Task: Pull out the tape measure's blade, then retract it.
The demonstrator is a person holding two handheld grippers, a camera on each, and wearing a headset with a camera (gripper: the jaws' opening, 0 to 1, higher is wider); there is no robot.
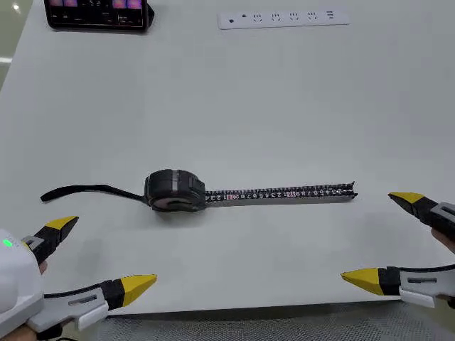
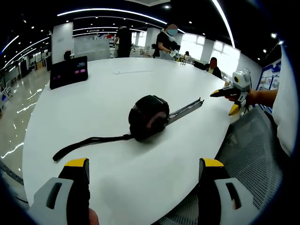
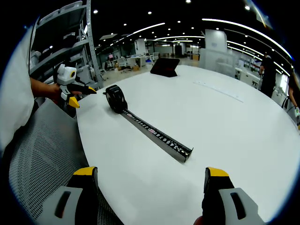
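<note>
A black tape measure (image 1: 174, 190) lies on the white table (image 1: 234, 106), its blade (image 1: 281, 194) pulled out to the right and its black wrist strap (image 1: 85, 190) trailing left. The same case (image 2: 149, 117) and blade (image 2: 185, 108) lie ahead of my left gripper (image 2: 145, 166), which is open and apart from it. My right gripper (image 3: 150, 176) is open too, just short of the blade tip (image 3: 185, 153); the case (image 3: 116, 97) sits farther off. In the head view the left gripper (image 1: 103, 256) is at bottom left, the right gripper (image 1: 384, 238) at bottom right.
A dark tablet (image 1: 98, 14) stands at the table's far left and a white power strip (image 1: 284, 18) lies at the far edge. A mesh chair back (image 3: 42, 154) is near the front edge. People stand beyond the table (image 2: 168, 40).
</note>
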